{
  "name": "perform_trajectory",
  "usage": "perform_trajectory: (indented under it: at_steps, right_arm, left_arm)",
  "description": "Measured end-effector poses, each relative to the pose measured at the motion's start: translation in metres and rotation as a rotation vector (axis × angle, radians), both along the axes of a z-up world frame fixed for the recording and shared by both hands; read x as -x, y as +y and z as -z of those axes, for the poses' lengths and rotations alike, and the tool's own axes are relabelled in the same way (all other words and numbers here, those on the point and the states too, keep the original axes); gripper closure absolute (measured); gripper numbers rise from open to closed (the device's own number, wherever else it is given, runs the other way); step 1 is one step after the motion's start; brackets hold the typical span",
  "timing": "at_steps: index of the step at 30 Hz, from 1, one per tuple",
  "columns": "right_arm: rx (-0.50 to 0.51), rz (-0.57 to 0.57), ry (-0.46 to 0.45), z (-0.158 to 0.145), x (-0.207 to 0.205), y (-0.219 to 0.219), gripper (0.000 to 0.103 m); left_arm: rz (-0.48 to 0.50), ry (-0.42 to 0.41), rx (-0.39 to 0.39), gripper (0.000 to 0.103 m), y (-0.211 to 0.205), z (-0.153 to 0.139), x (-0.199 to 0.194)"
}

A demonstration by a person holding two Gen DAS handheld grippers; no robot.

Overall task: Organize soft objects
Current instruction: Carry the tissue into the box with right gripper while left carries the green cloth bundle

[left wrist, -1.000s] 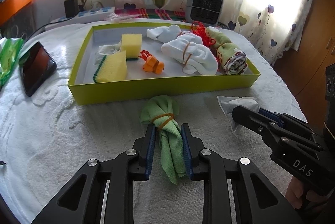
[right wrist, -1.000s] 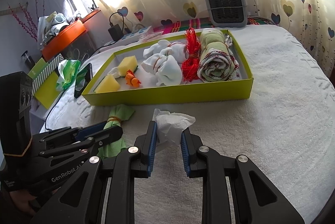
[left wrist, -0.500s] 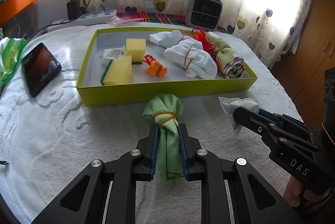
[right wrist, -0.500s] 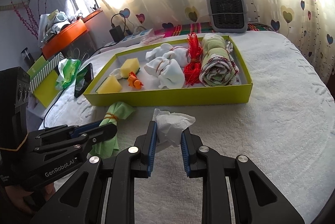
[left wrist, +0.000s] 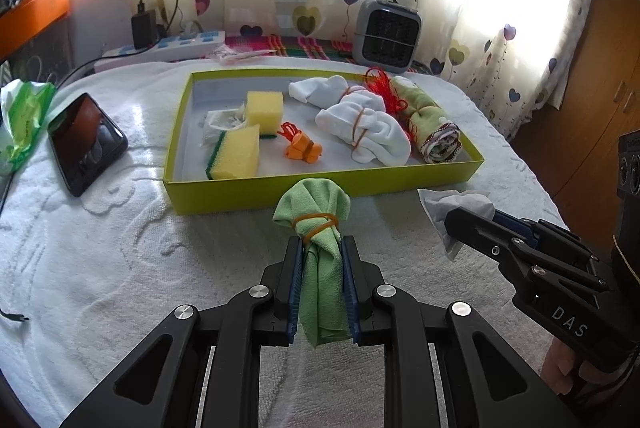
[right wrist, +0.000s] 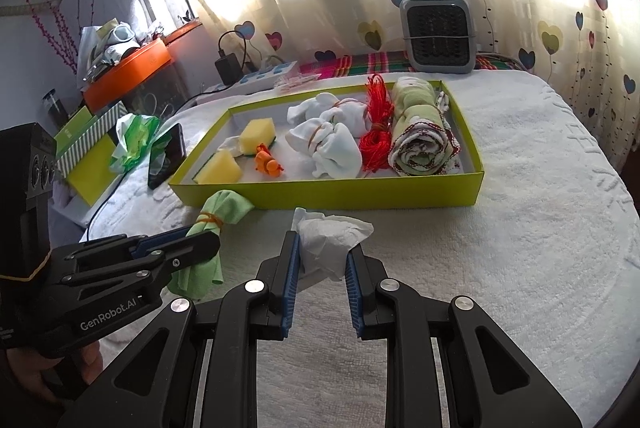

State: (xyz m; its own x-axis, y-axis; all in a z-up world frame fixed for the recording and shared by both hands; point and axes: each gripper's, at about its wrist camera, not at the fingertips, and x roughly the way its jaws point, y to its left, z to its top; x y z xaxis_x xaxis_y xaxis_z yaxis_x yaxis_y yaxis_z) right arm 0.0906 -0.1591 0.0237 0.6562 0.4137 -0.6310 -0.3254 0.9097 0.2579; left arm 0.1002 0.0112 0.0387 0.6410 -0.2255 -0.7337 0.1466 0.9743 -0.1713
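Observation:
My left gripper [left wrist: 322, 248] is shut on a green cloth bundle [left wrist: 316, 224] tied with an orange rubber band, held above the white towel just in front of the yellow-green tray [left wrist: 320, 186]. It also shows in the right wrist view [right wrist: 208, 224]. My right gripper [right wrist: 320, 252] is shut on a crumpled white tissue [right wrist: 330, 236], to the right of the green bundle; the tissue also shows in the left wrist view [left wrist: 452, 204]. The tray holds two yellow sponges [left wrist: 236, 156], an orange toy [left wrist: 304, 150], white tied socks [left wrist: 360, 128], red string [right wrist: 374, 132] and a rolled towel [right wrist: 420, 144].
A black phone [left wrist: 86, 142] and a green plastic bag [left wrist: 22, 116] lie left of the tray. A grey heater [left wrist: 386, 34] and a power strip [left wrist: 168, 46] stand behind it. The table edge drops off at the right, near a wooden cabinet [left wrist: 592, 76].
My left gripper closed on the green cloth bundle and lifted it off the towel. My right gripper kept hold of the tissue and rose slightly.

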Motion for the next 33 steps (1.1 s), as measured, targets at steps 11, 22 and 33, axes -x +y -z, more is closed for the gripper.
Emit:
perform_trajectory:
  at_steps: [11, 22, 33]
  right_arm:
    - [-0.001, -0.018, -0.021, -0.01, 0.0, 0.009, 0.08]
    - [0.008, -0.026, -0.037, -0.018, -0.012, 0.017, 0.08]
    - [0.01, -0.034, -0.032, -0.018, -0.034, 0.024, 0.08]
  left_arm:
    - [0.003, -0.03, 0.013, 0.086, 0.01, -0.016, -0.002]
    - [-0.023, -0.057, 0.017, 0.086, 0.031, -0.034, -0.029]
    - [-0.026, -0.048, 0.023, 0.086, 0.039, -0.036, -0.061]
